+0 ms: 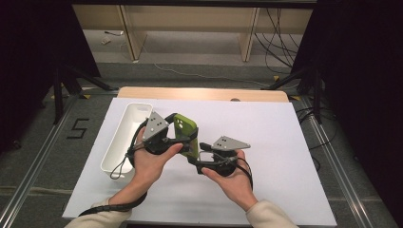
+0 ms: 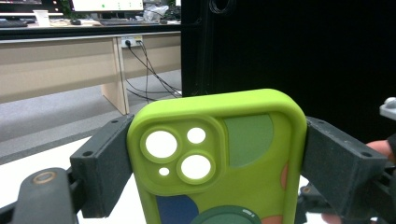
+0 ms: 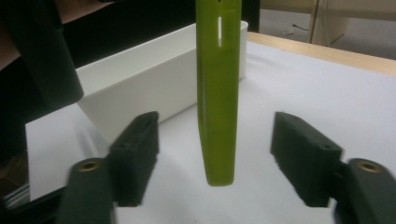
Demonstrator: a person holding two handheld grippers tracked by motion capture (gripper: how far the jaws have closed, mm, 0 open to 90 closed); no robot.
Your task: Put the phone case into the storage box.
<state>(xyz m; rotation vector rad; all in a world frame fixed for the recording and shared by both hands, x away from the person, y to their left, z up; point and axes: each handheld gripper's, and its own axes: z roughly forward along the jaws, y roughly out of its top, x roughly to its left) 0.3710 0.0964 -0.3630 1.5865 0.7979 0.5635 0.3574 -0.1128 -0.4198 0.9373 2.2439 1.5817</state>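
A lime-green phone case (image 1: 186, 132) with camera cut-outs and coloured patches is held upright above the table. My left gripper (image 1: 184, 140) is shut on it, and in the left gripper view both black pads press the side edges of the case (image 2: 219, 154). My right gripper (image 1: 197, 153) sits just right of it. In the right gripper view the case (image 3: 218, 93) hangs edge-on between the jaws of the right gripper (image 3: 215, 135). Those jaws stand wide apart, with clear gaps on both sides of the case.
A long white plastic tray (image 1: 124, 135) lies on the left part of the white sheet (image 1: 280, 142) that covers the table, close behind the left hand. The tray (image 3: 140, 79) also stands just beyond the case in the right gripper view. Dark curtains flank the table.
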